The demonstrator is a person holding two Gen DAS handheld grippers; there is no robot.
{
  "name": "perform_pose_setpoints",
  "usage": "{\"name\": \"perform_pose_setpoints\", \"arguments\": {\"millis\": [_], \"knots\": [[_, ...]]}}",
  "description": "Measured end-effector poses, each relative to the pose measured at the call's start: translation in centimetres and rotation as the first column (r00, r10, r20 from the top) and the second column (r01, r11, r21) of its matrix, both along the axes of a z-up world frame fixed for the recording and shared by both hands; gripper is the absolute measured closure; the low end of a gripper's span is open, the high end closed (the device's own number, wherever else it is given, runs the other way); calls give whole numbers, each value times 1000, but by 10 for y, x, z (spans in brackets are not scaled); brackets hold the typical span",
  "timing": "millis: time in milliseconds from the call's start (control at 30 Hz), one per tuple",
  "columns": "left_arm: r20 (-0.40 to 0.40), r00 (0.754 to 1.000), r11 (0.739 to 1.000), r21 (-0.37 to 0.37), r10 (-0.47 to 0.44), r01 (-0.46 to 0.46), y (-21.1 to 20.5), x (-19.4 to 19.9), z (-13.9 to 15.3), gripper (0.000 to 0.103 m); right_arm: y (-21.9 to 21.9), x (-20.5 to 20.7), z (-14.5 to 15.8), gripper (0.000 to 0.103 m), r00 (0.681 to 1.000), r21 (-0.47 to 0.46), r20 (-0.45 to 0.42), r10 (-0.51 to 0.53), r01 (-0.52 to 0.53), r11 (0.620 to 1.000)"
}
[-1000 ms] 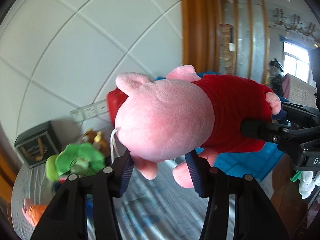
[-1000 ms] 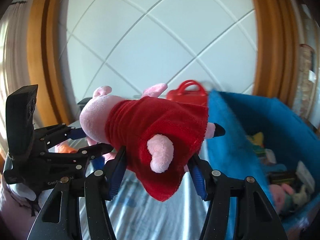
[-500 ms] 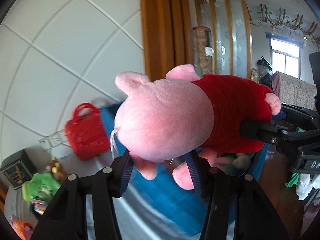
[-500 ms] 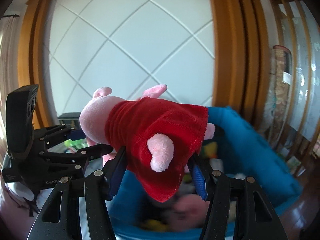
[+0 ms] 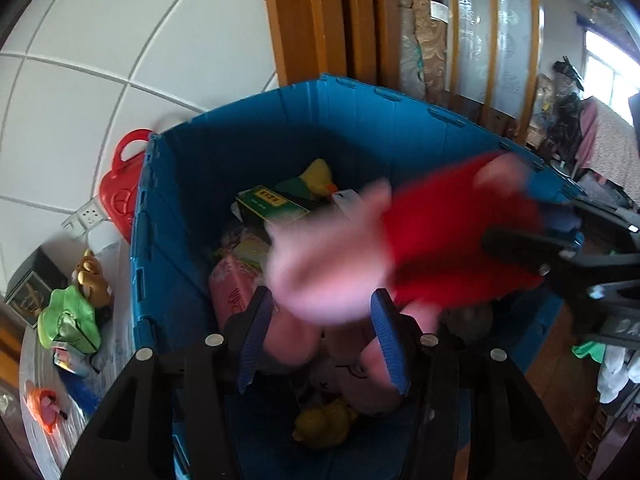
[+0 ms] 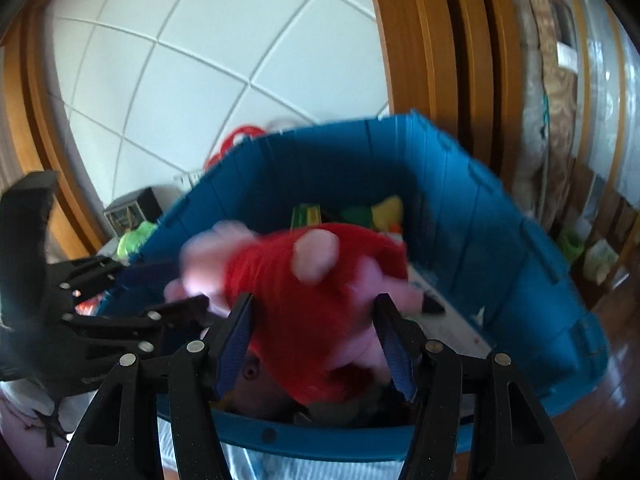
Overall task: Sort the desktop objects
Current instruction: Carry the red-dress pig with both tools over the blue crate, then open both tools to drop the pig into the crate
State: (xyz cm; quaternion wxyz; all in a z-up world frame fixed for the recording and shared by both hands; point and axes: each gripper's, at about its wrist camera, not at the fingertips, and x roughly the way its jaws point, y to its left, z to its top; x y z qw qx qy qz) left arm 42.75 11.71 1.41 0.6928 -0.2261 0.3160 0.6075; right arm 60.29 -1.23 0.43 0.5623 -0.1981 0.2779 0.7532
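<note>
1. The pig toy (image 5: 360, 264), mid-frame, looks like soft, matt plush, its red dress (image 6: 304, 292) a fuzzy cloth.
2. The blue bin (image 5: 304, 132) is ribbed, slightly glossy plastic.
3. The red bag (image 5: 120, 188), at left, is shiny moulded plastic.
4. The wall tiles (image 6: 192, 68) in the upper left are smooth and glossy.
5. The door frame (image 5: 312, 20) is varnished wood.
6. The left gripper (image 5: 320, 344) has matt black plastic arms, grooved blue fingertips (image 5: 256, 336) and bright metal screws.

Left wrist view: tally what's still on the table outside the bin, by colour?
Red: 1, bag
Green: 1, plush
Brown: 1, bear
Orange: 1, toy
Dark: 1, box
Total: 5. A few small items below the green plush are too blurred to count.
</note>
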Motion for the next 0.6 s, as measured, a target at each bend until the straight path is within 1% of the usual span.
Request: {"name": "perform_pose_setpoints", "arguments": {"millis": [100,167,200,233,267,333,400,433,500,567,600], "knots": [[-28,999,999,34,14,-13,-11,5,4,52,4,5,-9,42,1000,-17,7,-13,13,1000],[-28,999,998,57,22,-20,-16,-4,5,48,5,4,-9,37,1000,-20,11,-13,13,1000],[-21,999,998,66,25,-24,-18,-7,7,43,6,2,-9,33,1000,-16,23,-10,10,1000],[-8,999,996,78,32,-31,-21,-12,9,39,9,0,-8,22,999,-14,38,-12,12,1000],[5,999,995,93,38,-38,-26,-16,13,38,8,-3,-8,12,998,-7,59,-17,18,1000],[27,999,991,123,44,-47,-34,-23,20,30,6,-7,-8,9,996,18,90,-28,26,999],[39,998,986,157,45,-51,-44,-29,29,22,2,-11,-5,6,995,36,96,-38,35,999],[41,998,983,177,47,-53,-48,-32,34,21,-1,-12,-3,2,994,46,94,-50,45,998],[40,997,973,222,61,-68,-60,-38,42,20,-8,-14,2,2,992,71,105,-77,69,995],[35,996,961,263,81,-87,-74,-46,49,13,-19,-19,10,1,987,98,117,-110,99,990],[40,996,956,281,81,-89,-80,-51,52,6,-25,-23,14,1,986,110,119,-120,107,988]]}}
